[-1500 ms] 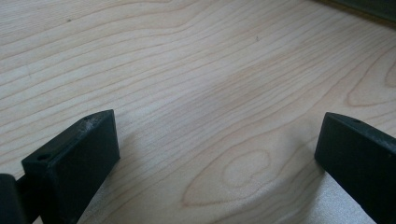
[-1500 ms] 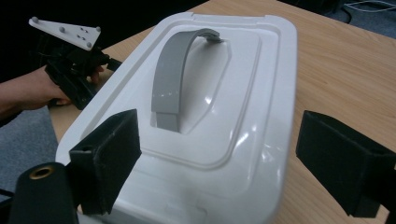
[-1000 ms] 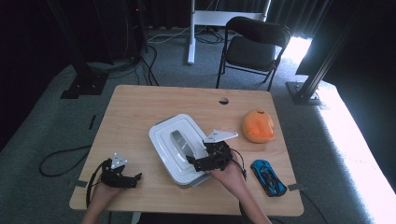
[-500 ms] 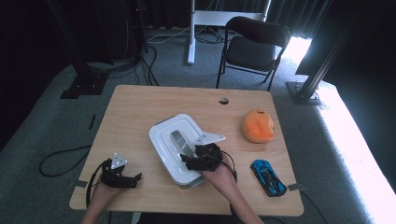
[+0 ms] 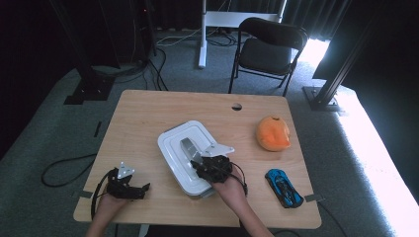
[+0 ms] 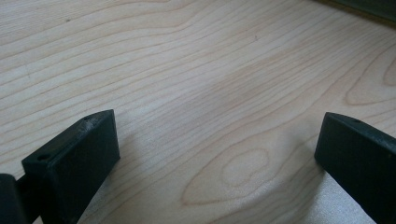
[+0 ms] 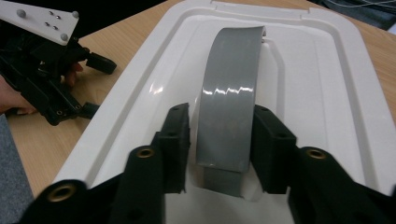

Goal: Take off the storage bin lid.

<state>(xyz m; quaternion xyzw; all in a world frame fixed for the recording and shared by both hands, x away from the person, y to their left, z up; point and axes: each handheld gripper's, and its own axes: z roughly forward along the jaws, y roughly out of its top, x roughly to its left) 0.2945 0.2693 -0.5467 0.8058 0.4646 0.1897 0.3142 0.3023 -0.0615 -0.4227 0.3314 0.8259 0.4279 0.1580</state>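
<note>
Work in hand: the right gripper (image 7: 219, 140) is closing on the grey handle (image 7: 231, 100) of the white lid (image 7: 327, 93), which is sitting on a white container (image 5: 197, 190) near the middle of the table (image 5: 148, 113)
Right gripper: its jaws have just been closing and are now standing narrow on either side of the handle strap, the pads (image 7: 180, 140) sitting right against its edges; it is gripping, or within a hair of gripping, the strap
Left gripper: it (image 5: 129, 186) is resting on the table near the front left corner, well apart from the container, with its jaws standing wide over bare wood
How the lid will handle: it is looking like light, stiff moulded plastic, glossy and likely slippery on its flat parts; the handle is arching up along the lid's middle, so the strap is the sensible place to take hold
Where to grip: across the strap's width near its raised middle, so the lid is hanging level and not tipping
Risk: a snug lid may be dragging the container up with it
Other things: an orange soft thing (image 5: 273, 133) and a blue toy car (image 5: 283, 186) are lying to the right, well clear
</note>
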